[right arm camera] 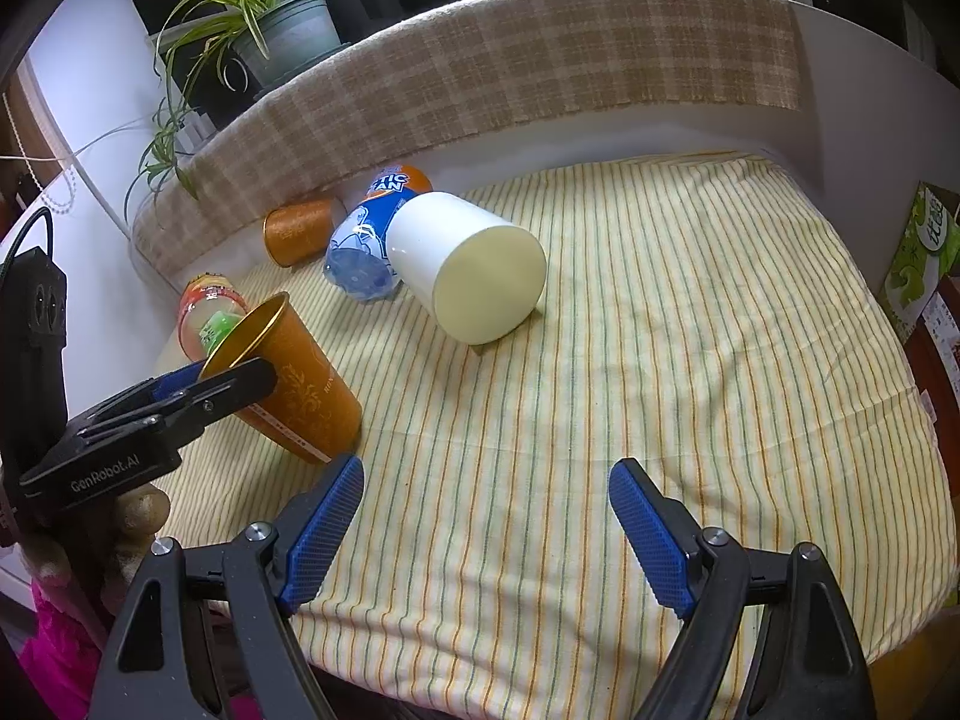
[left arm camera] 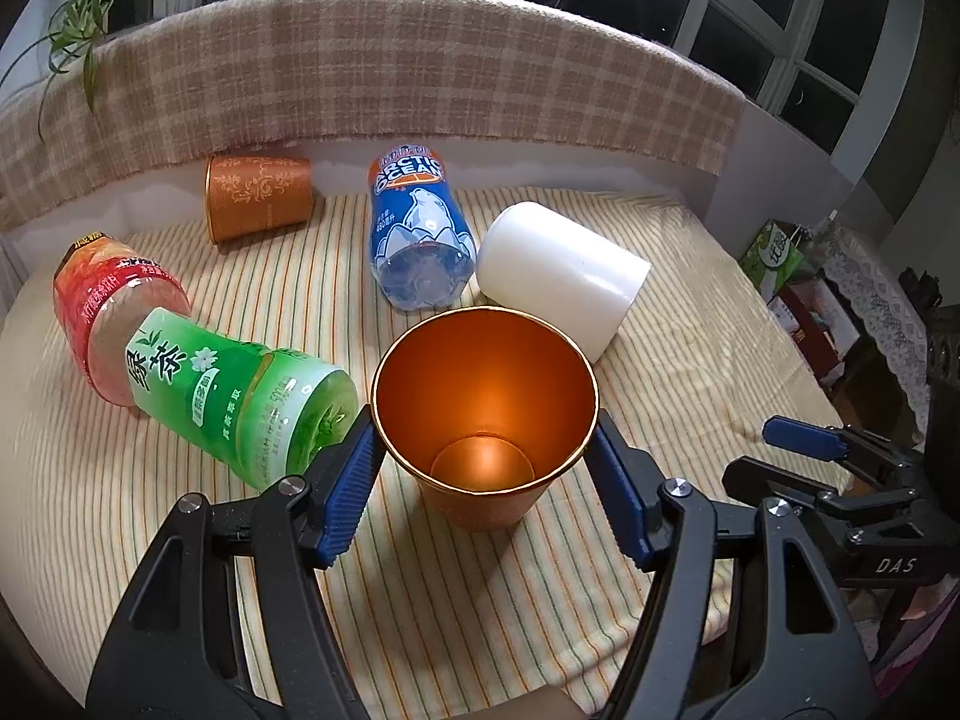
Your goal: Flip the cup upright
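Note:
An orange metal cup (left arm camera: 485, 408) sits between the fingers of my left gripper (left arm camera: 485, 480), mouth facing the camera, base on the striped cloth. The blue pads touch its rim on both sides. In the right wrist view the same cup (right arm camera: 300, 390) leans tilted, base on the cloth, with my left gripper (right arm camera: 198, 384) clamped at its rim. My right gripper (right arm camera: 486, 534) is open and empty above the cloth's near edge. A second orange cup (left arm camera: 258, 197) lies on its side at the back. A white cup (left arm camera: 561, 276) lies on its side in the middle.
A blue Arctic Ocean bottle (left arm camera: 420, 234), a green tea bottle (left arm camera: 240, 396) and a red bottle (left arm camera: 108, 300) lie on the striped cloth (right arm camera: 660, 360). A plaid-covered ledge (left arm camera: 420, 72) runs along the back. A potted plant (right arm camera: 288, 30) stands behind it. Boxes (right arm camera: 924, 252) stand off the right edge.

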### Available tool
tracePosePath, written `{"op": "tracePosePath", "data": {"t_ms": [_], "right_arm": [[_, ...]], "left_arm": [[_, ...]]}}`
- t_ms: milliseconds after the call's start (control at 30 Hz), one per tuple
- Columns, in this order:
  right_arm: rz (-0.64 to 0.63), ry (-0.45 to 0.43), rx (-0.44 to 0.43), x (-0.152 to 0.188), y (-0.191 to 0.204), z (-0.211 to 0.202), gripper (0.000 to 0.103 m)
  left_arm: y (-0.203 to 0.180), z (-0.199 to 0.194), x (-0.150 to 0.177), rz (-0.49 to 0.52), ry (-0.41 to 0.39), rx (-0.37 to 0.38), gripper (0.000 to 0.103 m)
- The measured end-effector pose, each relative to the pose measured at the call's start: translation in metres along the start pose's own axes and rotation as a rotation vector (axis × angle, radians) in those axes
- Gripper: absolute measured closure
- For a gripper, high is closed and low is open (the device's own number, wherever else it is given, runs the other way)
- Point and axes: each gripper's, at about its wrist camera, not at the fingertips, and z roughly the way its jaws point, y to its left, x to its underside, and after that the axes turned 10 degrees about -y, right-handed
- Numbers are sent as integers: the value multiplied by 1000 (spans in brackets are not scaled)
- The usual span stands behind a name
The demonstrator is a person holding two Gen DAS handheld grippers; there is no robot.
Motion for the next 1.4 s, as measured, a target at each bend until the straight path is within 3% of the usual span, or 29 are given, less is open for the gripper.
{"op": "tracePosePath", "data": {"t_ms": [733, 1000, 1400], "right_arm": [[-14, -11, 1, -5, 3, -4, 17], [-17, -16, 1, -5, 4, -6, 17], [-44, -44, 14, -7, 12, -13, 17]], "left_arm": [[-6, -2, 6, 31, 27, 18, 34], [-6, -4, 8, 25, 45, 38, 23], [6, -14, 18, 3, 71, 40, 23]]}}
